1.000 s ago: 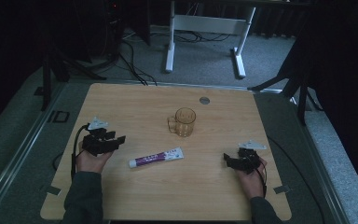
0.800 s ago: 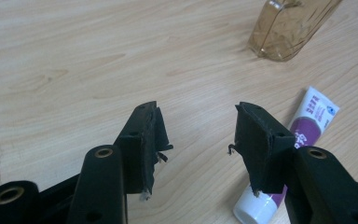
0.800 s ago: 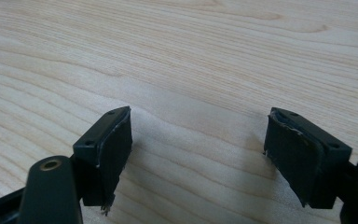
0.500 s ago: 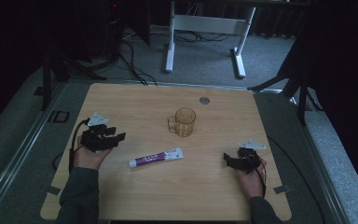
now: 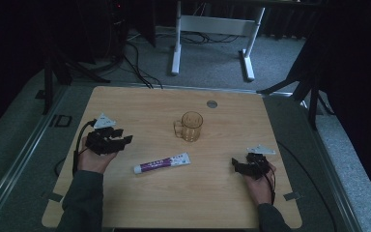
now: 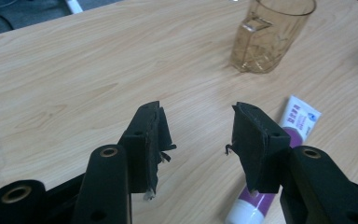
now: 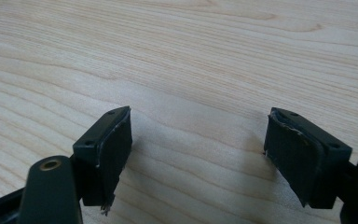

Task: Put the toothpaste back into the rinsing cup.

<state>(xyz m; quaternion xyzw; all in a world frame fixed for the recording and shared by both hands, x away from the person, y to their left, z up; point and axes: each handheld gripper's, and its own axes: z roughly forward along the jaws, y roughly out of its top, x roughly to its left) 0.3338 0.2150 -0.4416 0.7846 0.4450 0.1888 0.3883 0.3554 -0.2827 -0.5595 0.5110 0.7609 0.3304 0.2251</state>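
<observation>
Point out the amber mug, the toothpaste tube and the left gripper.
amber mug (image 5: pixel 192 126), high view, on its side wall.
toothpaste tube (image 5: pixel 162 163), high view, on the middle of its body.
left gripper (image 5: pixel 124 140), high view, midway between its open jaws.

lab/studio | wooden table (image 5: pixel 149 111) | grey carpet (image 5: pixel 212 58) | floor cables (image 5: pixel 135 63) | dark curtains (image 5: pixel 352 72)

No legible text; print on the toothpaste tube (image 6: pixel 294 122) too blurred.
</observation>
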